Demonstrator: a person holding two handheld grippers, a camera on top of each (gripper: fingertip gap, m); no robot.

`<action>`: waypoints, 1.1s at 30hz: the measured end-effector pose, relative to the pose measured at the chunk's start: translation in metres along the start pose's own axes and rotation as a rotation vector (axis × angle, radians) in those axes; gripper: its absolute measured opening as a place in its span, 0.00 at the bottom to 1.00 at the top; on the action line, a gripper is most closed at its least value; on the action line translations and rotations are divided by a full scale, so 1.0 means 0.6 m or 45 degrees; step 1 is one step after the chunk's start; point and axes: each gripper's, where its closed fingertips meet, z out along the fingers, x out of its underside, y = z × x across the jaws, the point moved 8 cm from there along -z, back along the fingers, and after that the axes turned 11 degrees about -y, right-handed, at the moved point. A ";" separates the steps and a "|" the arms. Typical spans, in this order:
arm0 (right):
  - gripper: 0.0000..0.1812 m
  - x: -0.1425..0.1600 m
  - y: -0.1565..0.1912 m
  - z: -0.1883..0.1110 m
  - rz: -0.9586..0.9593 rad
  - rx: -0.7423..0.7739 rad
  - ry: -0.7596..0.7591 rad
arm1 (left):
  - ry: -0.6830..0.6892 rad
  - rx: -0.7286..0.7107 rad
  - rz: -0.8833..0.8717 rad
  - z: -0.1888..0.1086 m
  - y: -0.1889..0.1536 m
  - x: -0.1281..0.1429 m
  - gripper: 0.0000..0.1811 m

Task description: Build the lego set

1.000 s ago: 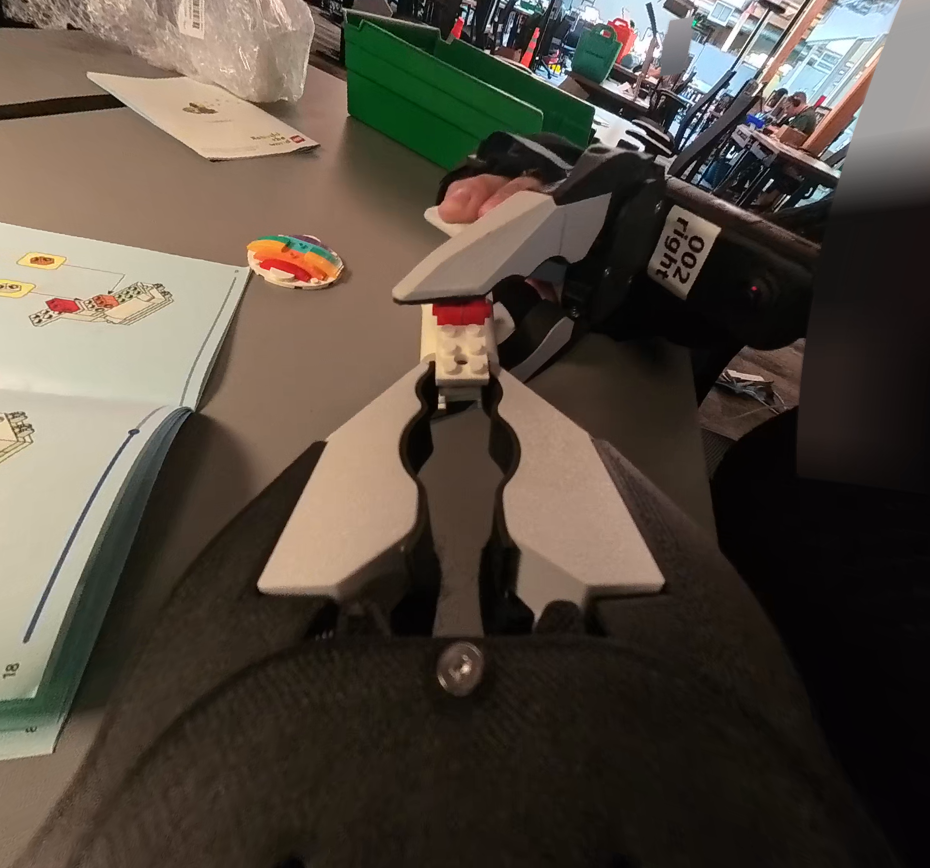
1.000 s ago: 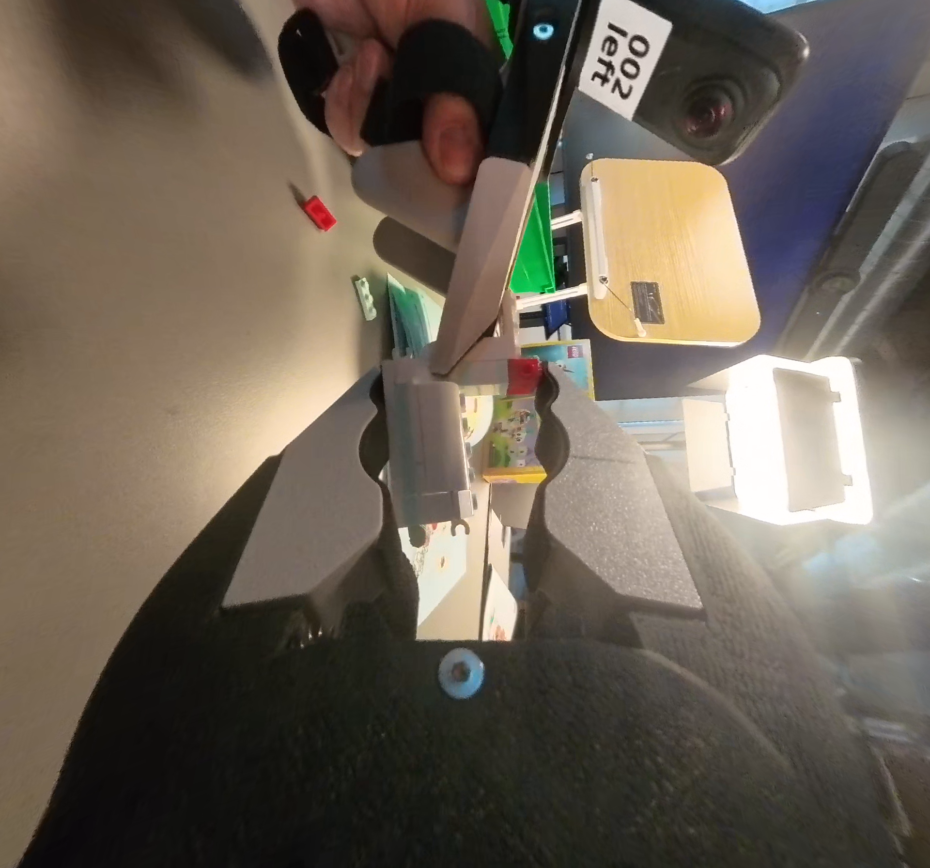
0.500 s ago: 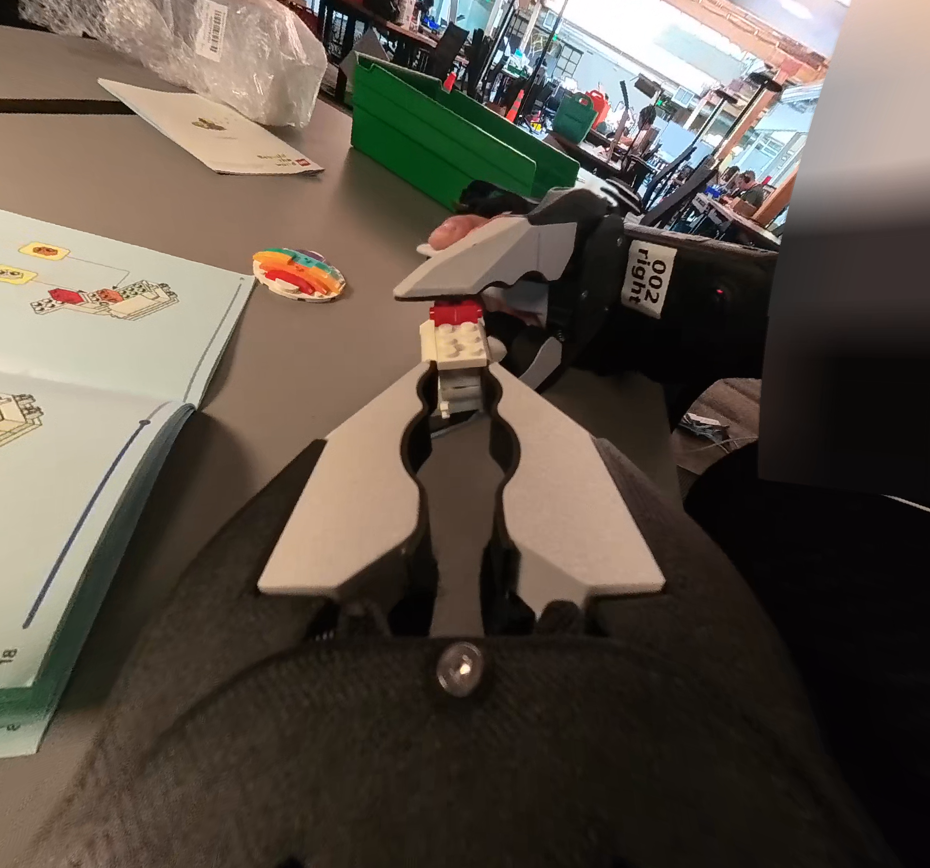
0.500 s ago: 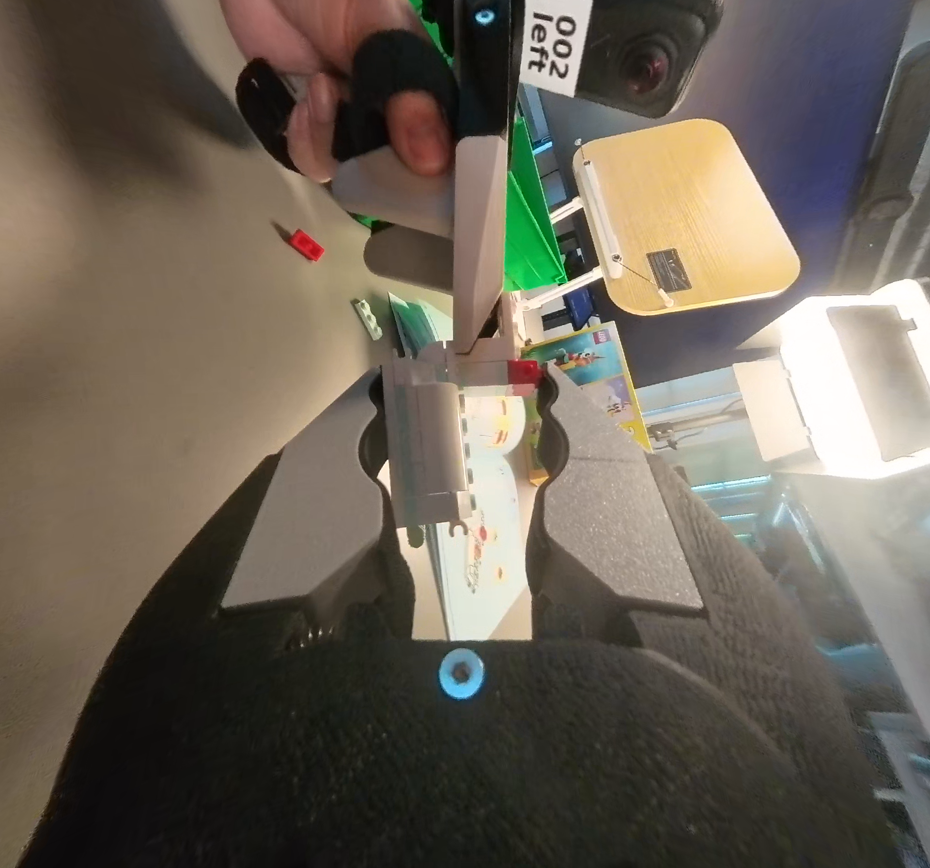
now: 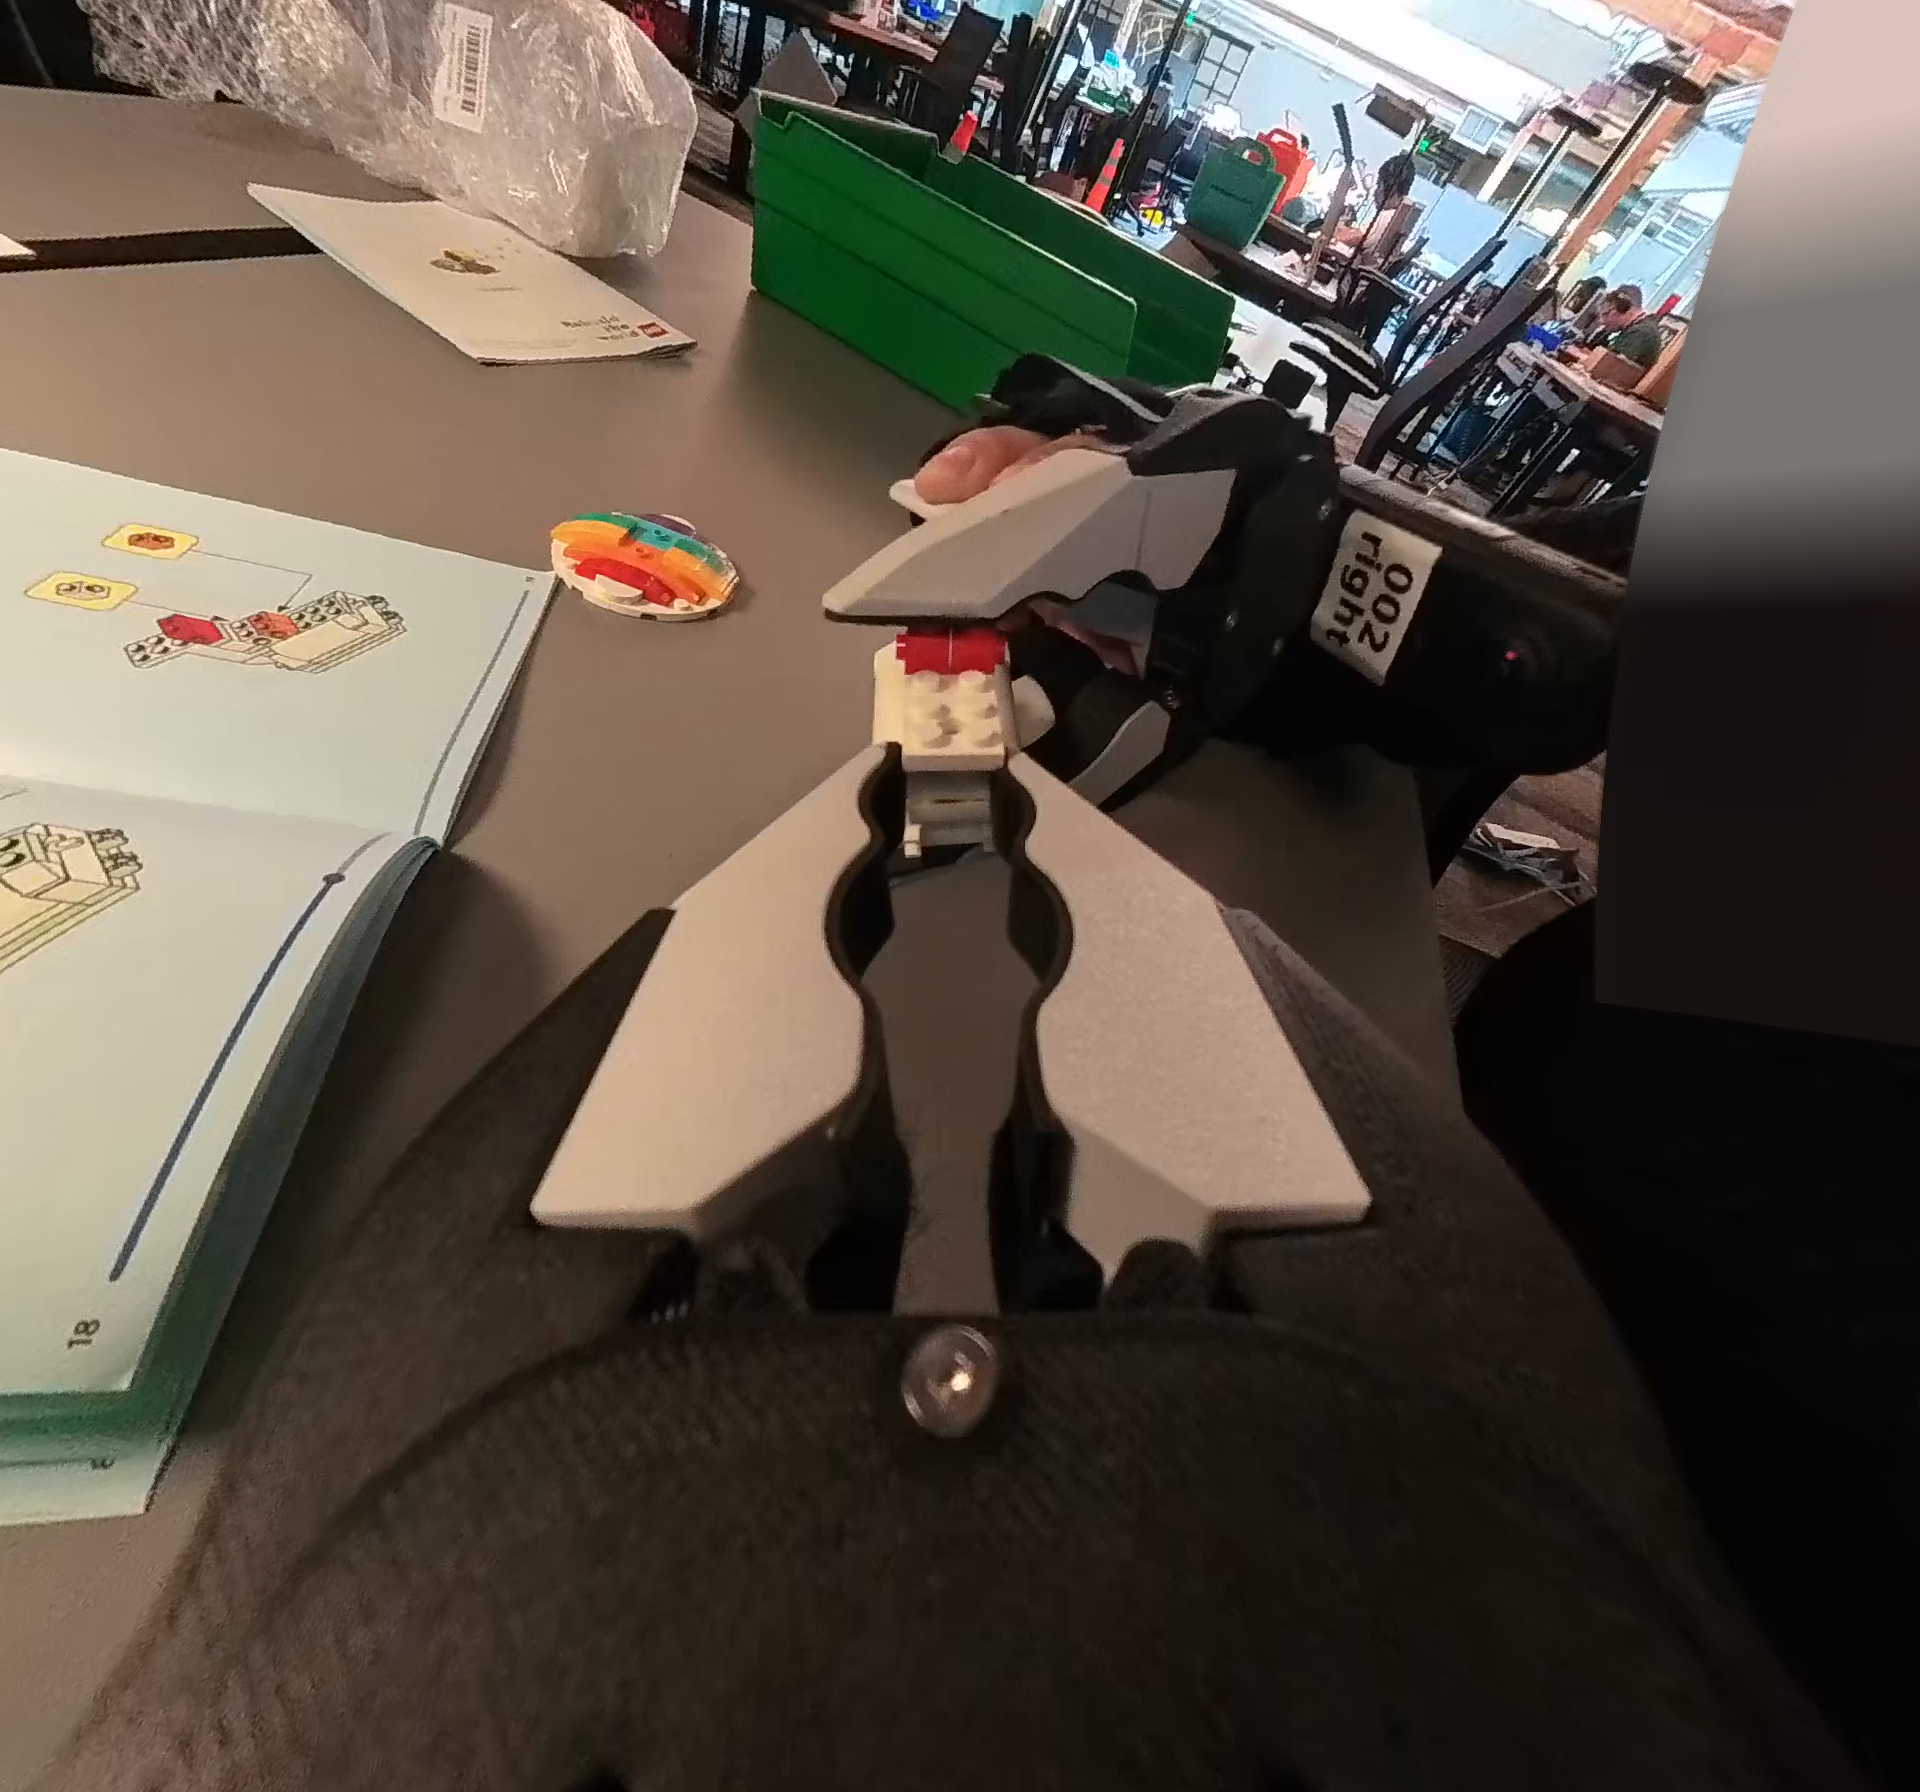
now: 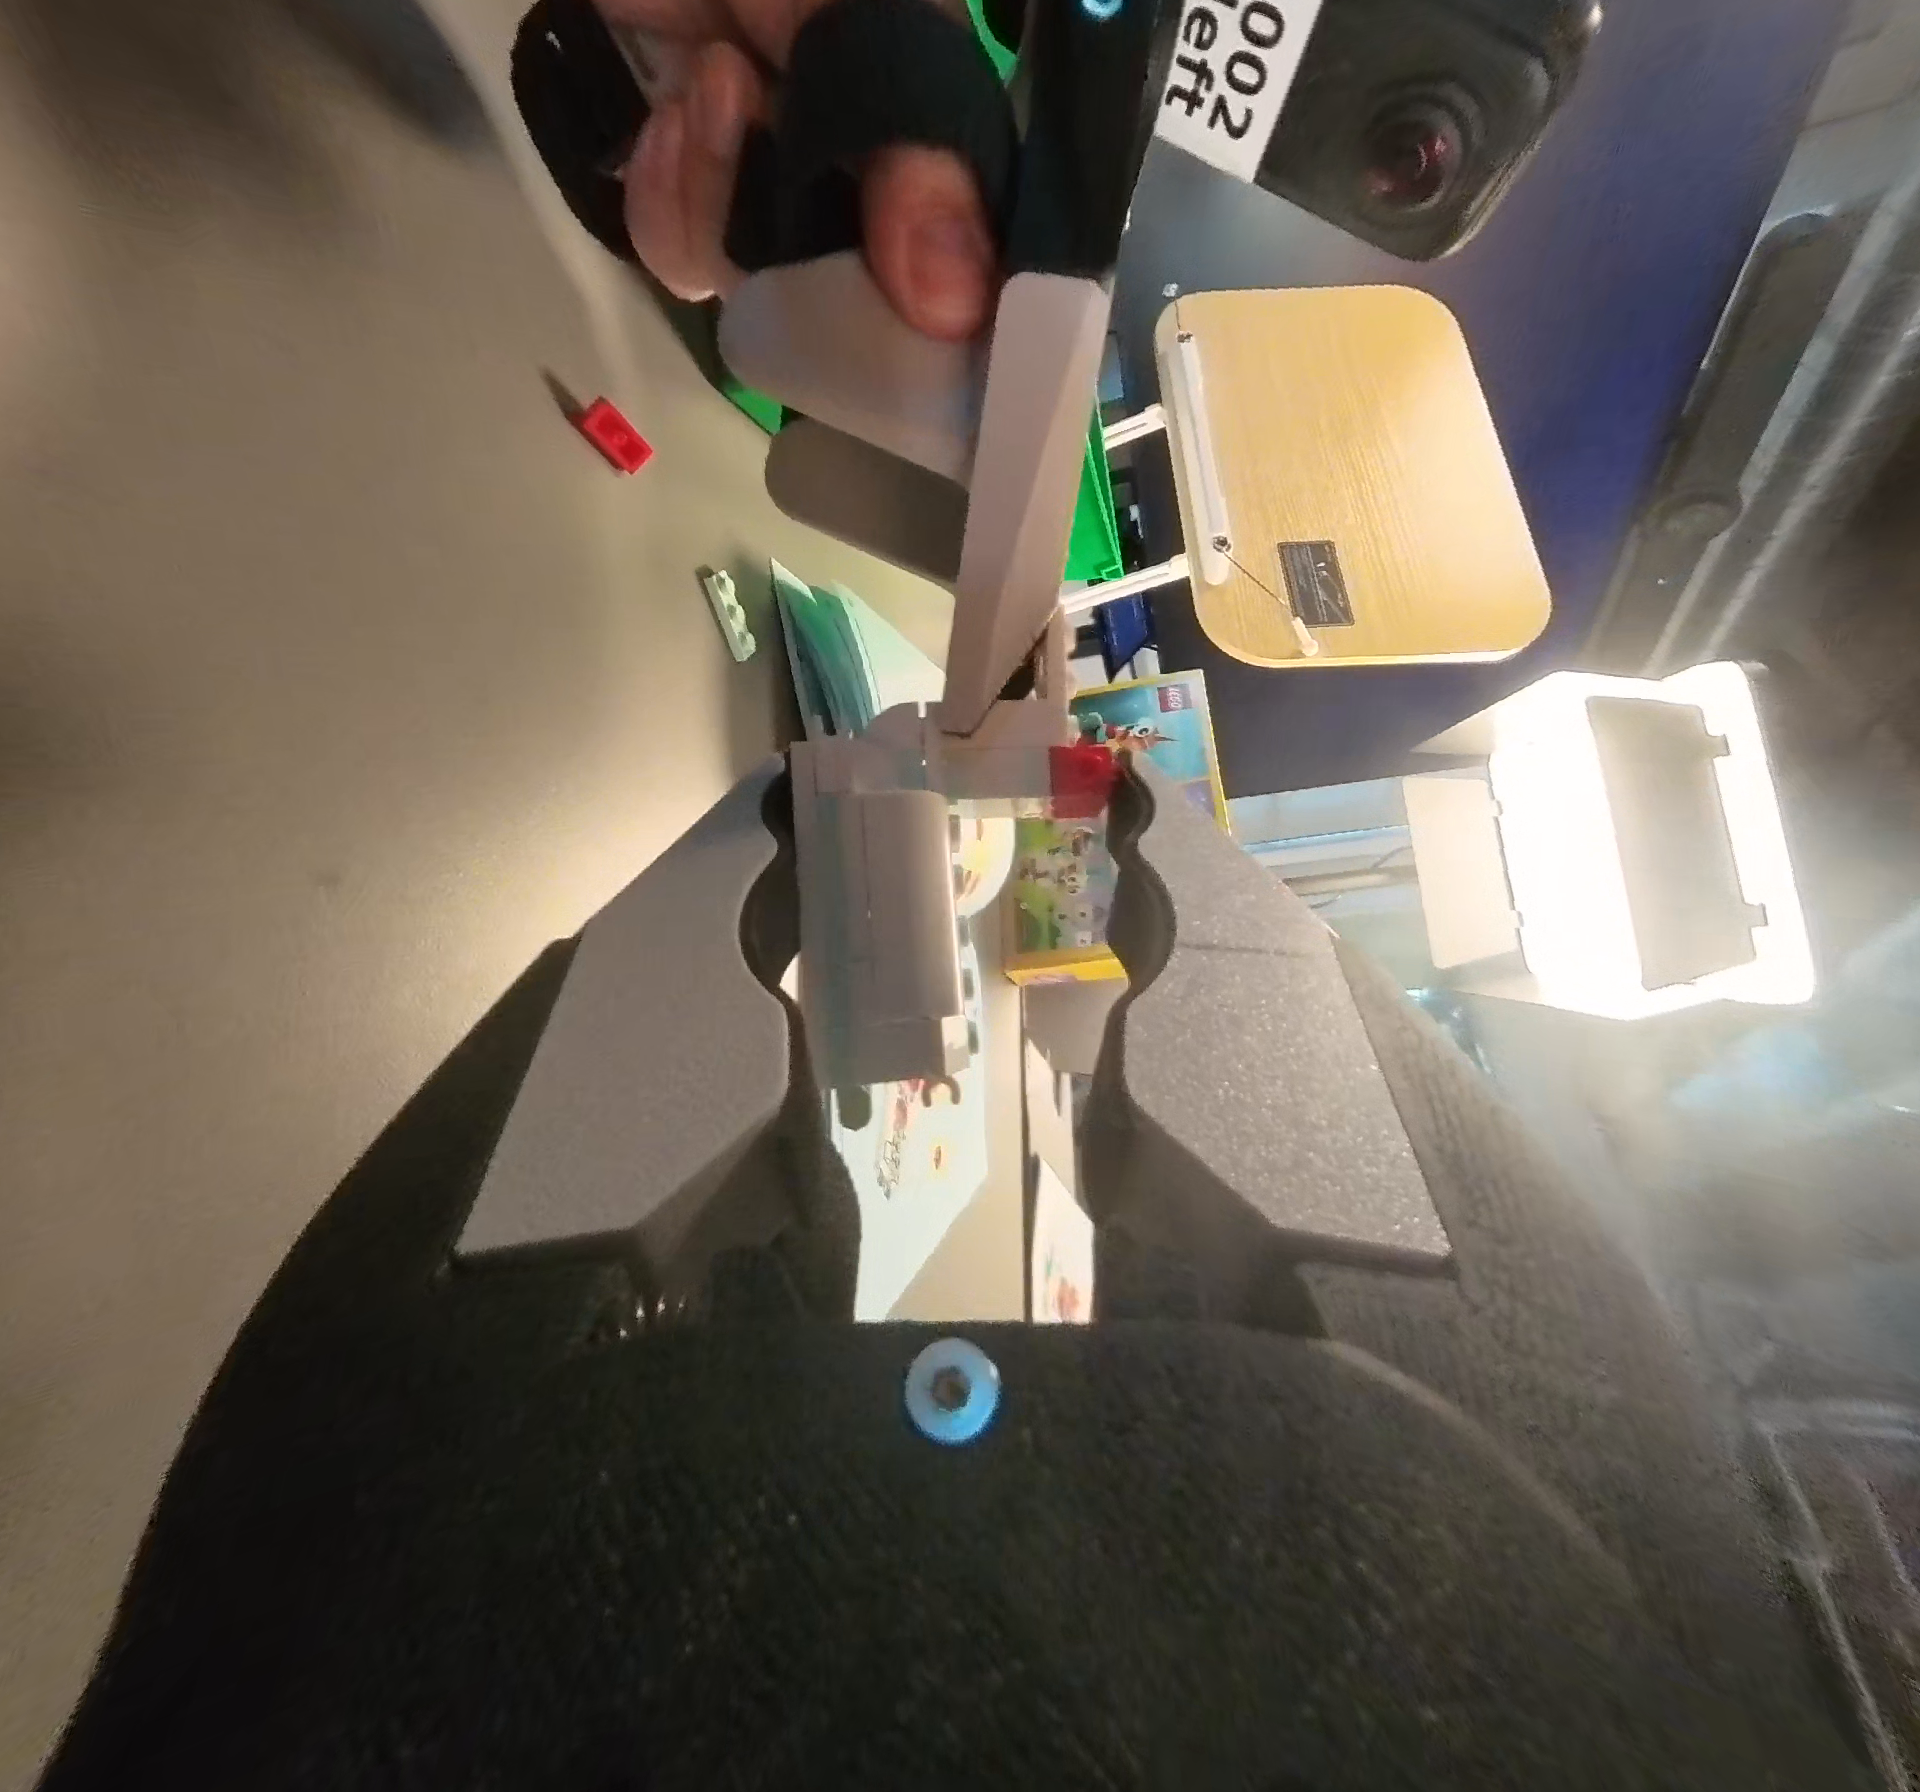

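white and red bricks sit snapped together in a small lego build [image 5: 943,734], held up in the air above the grey table [image 5: 312,412]. the left tongs [image 5: 943,776] are clenched on the white end of the build, pinching it from both sides. the right tongs [image 6: 951,812] squeeze the build the other way: one finger [image 5: 997,563] lies on top of the little red brick [image 5: 948,653] and the other finger is under the white part, so they look clamped on it, as if pressing the red brick down into place.

the open booklet [image 5: 208,807] lies flat on the table to the left. its page shows a drawing of a white shape with a red piece, much like the build in the tongs. so the job looks to be somewhere in the middle, with the red brick going on right now.

some parts are done. a round rainbow piece [image 5: 644,566] sits finished on the table near the booklet. other parts are still waiting: a loose red brick [image 6: 615,433] and a pale green flat piece [image 6: 732,612] lie apart on the table, not yet used. the lego box [image 6: 1101,859] shows far off between the right fingers.

a green bin [image 5: 935,288], a second thin booklet [image 5: 488,293] and a lump of bubble wrap [image 5: 416,38] sit farther back. how many steps are left cannot be told from here.
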 end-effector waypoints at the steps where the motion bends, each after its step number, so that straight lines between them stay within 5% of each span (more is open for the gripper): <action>1: 0.32 0.000 -0.001 0.000 0.023 0.007 -0.006 | -0.004 0.003 0.000 0.000 0.000 0.000 0.08; 5: 0.32 0.008 -0.007 0.004 0.259 0.067 -0.034 | -0.079 -0.006 -0.060 0.000 0.006 -0.004 0.10; 8: 0.32 0.014 -0.013 0.008 0.382 0.119 -0.033 | -0.050 -0.002 -0.128 0.004 0.011 0.003 0.27; 18: 0.32 0.007 -0.007 0.018 0.409 0.117 -0.036 | -0.129 -0.021 -0.088 0.005 0.012 0.002 0.09; 33: 0.32 0.012 -0.014 0.016 0.411 0.155 -0.014 | -0.171 -0.009 -0.135 0.001 0.017 0.002 0.09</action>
